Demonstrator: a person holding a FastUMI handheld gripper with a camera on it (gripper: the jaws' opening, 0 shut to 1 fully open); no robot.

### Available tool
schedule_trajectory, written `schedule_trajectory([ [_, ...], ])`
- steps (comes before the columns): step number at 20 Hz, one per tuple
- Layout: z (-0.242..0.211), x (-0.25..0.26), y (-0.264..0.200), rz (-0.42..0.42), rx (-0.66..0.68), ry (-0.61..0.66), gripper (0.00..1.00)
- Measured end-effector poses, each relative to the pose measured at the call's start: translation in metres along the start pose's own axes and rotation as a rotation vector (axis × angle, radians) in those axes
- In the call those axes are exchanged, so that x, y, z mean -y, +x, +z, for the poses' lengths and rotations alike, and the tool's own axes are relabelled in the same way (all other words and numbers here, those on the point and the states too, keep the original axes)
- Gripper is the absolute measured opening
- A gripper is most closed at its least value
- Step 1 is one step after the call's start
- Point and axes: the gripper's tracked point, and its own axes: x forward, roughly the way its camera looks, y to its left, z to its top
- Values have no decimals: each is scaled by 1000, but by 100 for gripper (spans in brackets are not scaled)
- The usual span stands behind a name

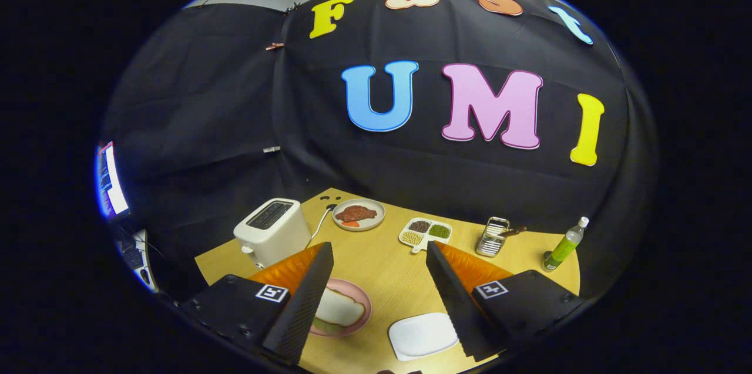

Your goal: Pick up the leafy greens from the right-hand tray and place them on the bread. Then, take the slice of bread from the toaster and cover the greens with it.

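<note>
Gripper (pixel 379 253) fingers stand spread apart, holding nothing, above the wooden table (pixel 382 280), with the bread slice (pixel 341 308) covering greens (pixel 324 325) on the pink plate (pixel 359 293) beside the left finger, toaster (pixel 272 232) beyond.

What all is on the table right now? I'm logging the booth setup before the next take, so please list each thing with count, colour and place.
toaster: one, white, beyond the left finger, cord running toward the back plate
plate with brown food: one, pale, behind the toaster's right side
divided dish: one, white, holding dark, green and pale beans, far ahead of the fingers
grater: one, metal, right of the divided dish
bottle: one, green with white cap, far right
pink plate: one, by the left finger, holding a white bread slice over something green
white tray: one, bare, between the fingers
table: one, light wood
tongs: one, open, holding nothing
</note>
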Motion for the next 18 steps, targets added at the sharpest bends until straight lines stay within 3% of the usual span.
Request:
schedule_trajectory([
  [18, 5, 18, -21, -54, 25, -11, 98],
])
